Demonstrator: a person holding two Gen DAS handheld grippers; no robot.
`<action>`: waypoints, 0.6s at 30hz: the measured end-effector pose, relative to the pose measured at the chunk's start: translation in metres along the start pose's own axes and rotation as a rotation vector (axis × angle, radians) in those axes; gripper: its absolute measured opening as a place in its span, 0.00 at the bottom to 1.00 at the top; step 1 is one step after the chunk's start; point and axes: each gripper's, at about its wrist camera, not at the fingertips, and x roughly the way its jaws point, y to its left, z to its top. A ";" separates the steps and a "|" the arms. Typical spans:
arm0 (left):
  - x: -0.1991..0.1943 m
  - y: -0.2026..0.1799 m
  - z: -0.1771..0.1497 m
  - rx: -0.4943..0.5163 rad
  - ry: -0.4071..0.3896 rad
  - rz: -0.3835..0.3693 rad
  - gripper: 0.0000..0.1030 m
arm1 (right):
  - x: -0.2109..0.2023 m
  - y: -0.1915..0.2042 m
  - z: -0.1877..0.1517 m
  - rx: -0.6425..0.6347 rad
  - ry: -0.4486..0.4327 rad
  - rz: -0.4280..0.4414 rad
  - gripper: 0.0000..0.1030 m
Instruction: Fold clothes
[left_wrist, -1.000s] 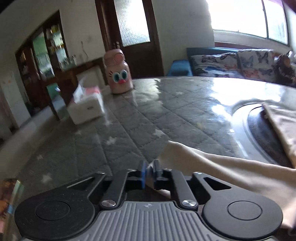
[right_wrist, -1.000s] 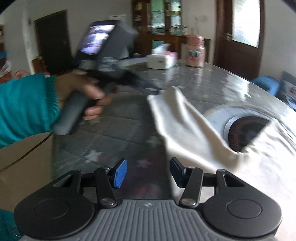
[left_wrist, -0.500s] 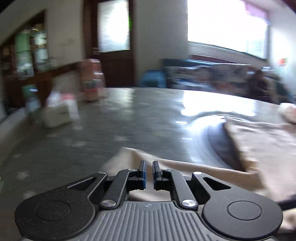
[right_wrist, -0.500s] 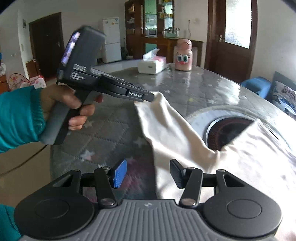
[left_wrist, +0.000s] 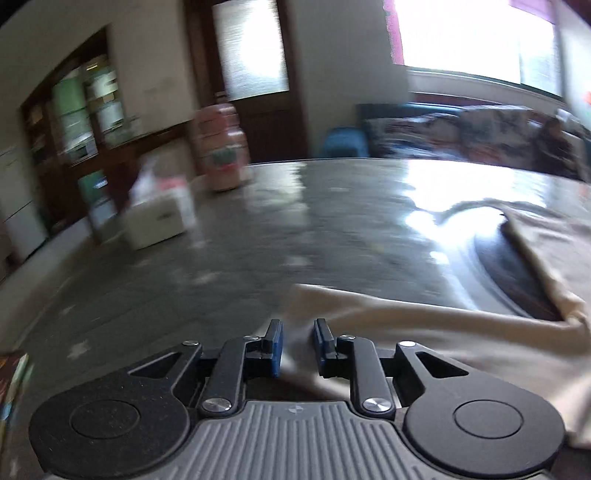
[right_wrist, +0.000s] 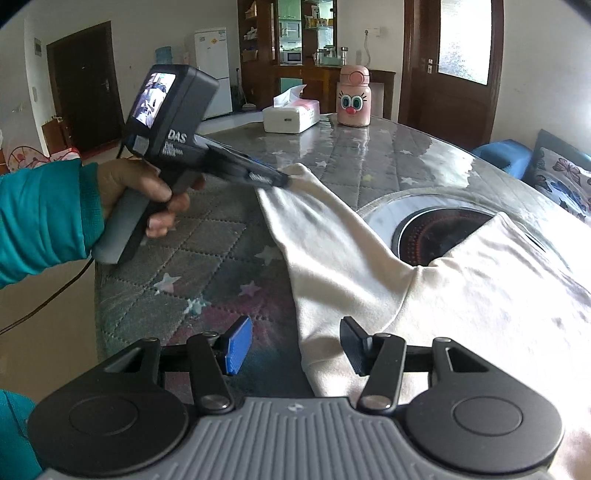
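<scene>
A cream long-sleeved garment (right_wrist: 461, 280) lies on the round table, one sleeve (right_wrist: 317, 225) stretched out toward the left. In the left wrist view my left gripper (left_wrist: 297, 345) stands part open over the cuff end of that sleeve (left_wrist: 388, 317), with cloth showing between the fingers. In the right wrist view the left gripper (right_wrist: 284, 181) is at the cuff. My right gripper (right_wrist: 293, 345) is open and empty, just above the sleeve near the table's front edge.
A pink cartoon-faced bottle (right_wrist: 354, 98) and a white tissue box (right_wrist: 290, 116) stand at the table's far side. A dark round burner (right_wrist: 439, 236) is set in the table's middle, partly under the garment. The quilted table cover (right_wrist: 192, 258) ends at the left edge.
My left gripper was shut on the sleeve cuff; its fingers have now parted. It carried the cuff leftward, straightening the sleeve. The right gripper has stayed open and nearly still.
</scene>
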 end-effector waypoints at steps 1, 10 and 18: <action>-0.002 0.006 0.000 -0.031 0.004 0.002 0.24 | -0.001 0.000 0.000 0.001 -0.003 0.000 0.52; -0.023 0.004 -0.007 -0.123 0.022 0.008 0.55 | -0.014 -0.003 -0.002 0.023 -0.025 -0.029 0.53; -0.015 0.004 -0.006 -0.187 0.050 -0.008 0.33 | -0.033 -0.005 -0.010 0.052 -0.048 -0.070 0.55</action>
